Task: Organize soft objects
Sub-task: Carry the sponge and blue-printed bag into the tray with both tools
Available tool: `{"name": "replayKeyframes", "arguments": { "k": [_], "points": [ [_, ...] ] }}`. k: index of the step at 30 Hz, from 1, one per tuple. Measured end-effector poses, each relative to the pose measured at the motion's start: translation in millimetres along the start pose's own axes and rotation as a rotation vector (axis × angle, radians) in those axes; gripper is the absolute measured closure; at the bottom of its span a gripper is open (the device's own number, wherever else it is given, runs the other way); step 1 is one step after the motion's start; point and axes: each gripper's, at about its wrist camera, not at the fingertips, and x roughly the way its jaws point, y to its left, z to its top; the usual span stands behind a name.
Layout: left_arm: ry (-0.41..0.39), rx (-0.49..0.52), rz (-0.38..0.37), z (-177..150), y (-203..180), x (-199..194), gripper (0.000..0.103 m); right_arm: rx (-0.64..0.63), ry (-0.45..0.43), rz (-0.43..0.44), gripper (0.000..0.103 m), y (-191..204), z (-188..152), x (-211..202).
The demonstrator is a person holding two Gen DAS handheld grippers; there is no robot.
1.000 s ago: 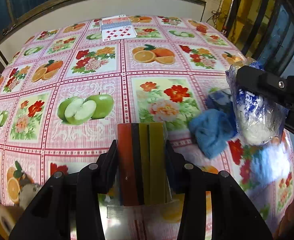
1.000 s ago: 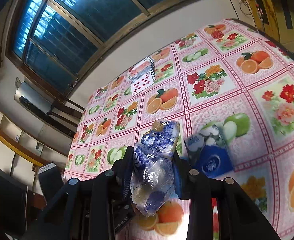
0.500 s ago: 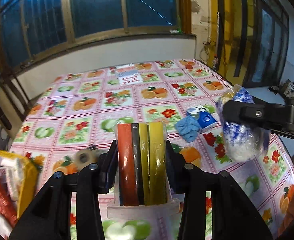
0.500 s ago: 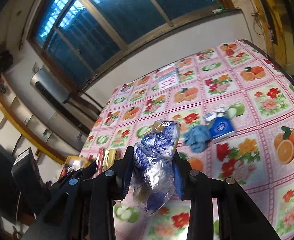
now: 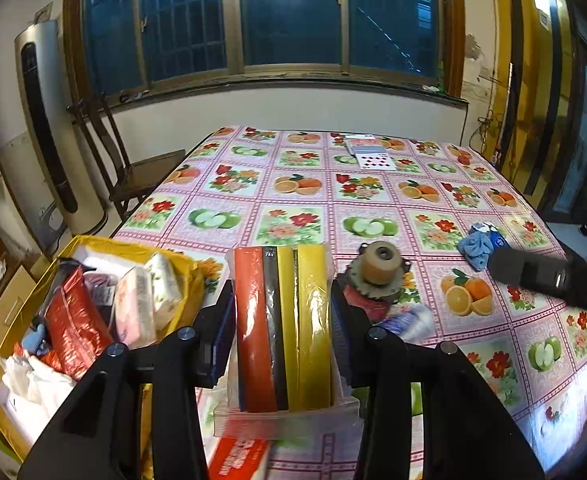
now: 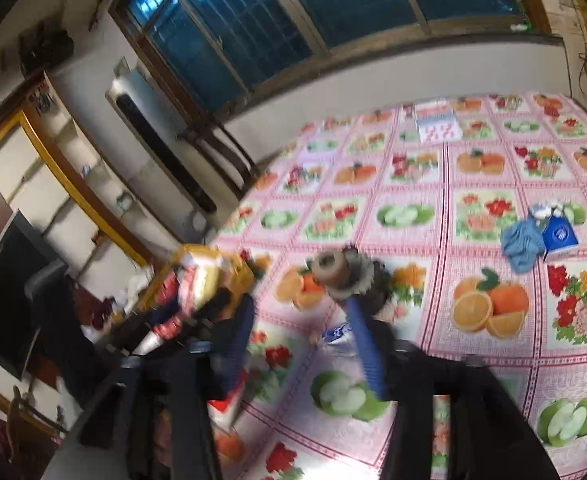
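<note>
The left gripper (image 5: 283, 328) is clenched on a plastic-wrapped pack of red, black and yellow cloths (image 5: 282, 326), held upright between its jaws. To its left sits the yellow open box (image 5: 93, 245), already filled with wrapped soft packets. The right gripper (image 6: 299, 344) is released, jaws apart and holding nothing. A clear blue-printed plastic bag (image 5: 411, 322) lies on the floral vinyl tablecloth (image 5: 293, 192) just right of the left gripper; the blurred right wrist view suggests, but does not confirm, that it rests beneath the right jaws.

Status: partly complete. Remaining, by judgement: the cloth pack, the plastic bag, a crumpled blue cloth (image 6: 522, 242) and a blue tissue packet (image 6: 559, 236), both well ahead and right of the right gripper.
</note>
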Motion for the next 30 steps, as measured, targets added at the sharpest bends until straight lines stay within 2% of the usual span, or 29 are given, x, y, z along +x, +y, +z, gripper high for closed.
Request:
{"name": "replayKeyframes", "arguments": {
  "k": [3,7,10,11,14,15,16,17,20,23,26,30],
  "points": [
    [0.009,-0.037,0.010,-5,19,1,0.063,0.018,0.087,-0.076,0.037,-10,-18,28],
    [0.031,-0.082,0.008,-14,36,6,0.063,0.060,0.133,-0.160,0.037,-26,-32,59],
    [0.042,-0.078,0.006,-20,39,7,0.063,-0.024,0.234,-0.119,0.035,-19,-43,83],
    [0.045,-0.077,0.004,-21,41,7,0.063,-0.083,0.272,-0.129,0.034,-14,-47,91],
    [0.055,-0.076,-0.002,-23,43,8,0.063,-0.225,0.330,-0.258,0.034,-8,-59,108],
    [0.054,-0.077,-0.004,-24,44,8,0.063,-0.253,0.314,-0.280,0.036,-7,-63,108],
    [0.052,-0.080,-0.005,-24,46,7,0.063,-0.260,0.297,-0.289,0.050,-6,-65,106],
    [0.050,-0.084,-0.004,-25,48,7,0.063,-0.255,0.287,-0.294,0.053,-7,-67,104],
    [0.044,-0.097,0.001,-27,56,6,0.063,-0.181,0.273,-0.217,0.055,-10,-66,93],
    [0.024,-0.105,0.021,-29,67,0,0.063,-0.139,0.207,-0.141,0.055,0,-56,75],
    [0.013,-0.114,0.041,-30,79,-5,0.063,-0.141,0.160,-0.056,0.055,31,-40,66],
    [-0.003,-0.144,0.084,-31,104,-13,0.063,-0.185,0.135,0.034,0.055,88,-20,80]
  ]
}}
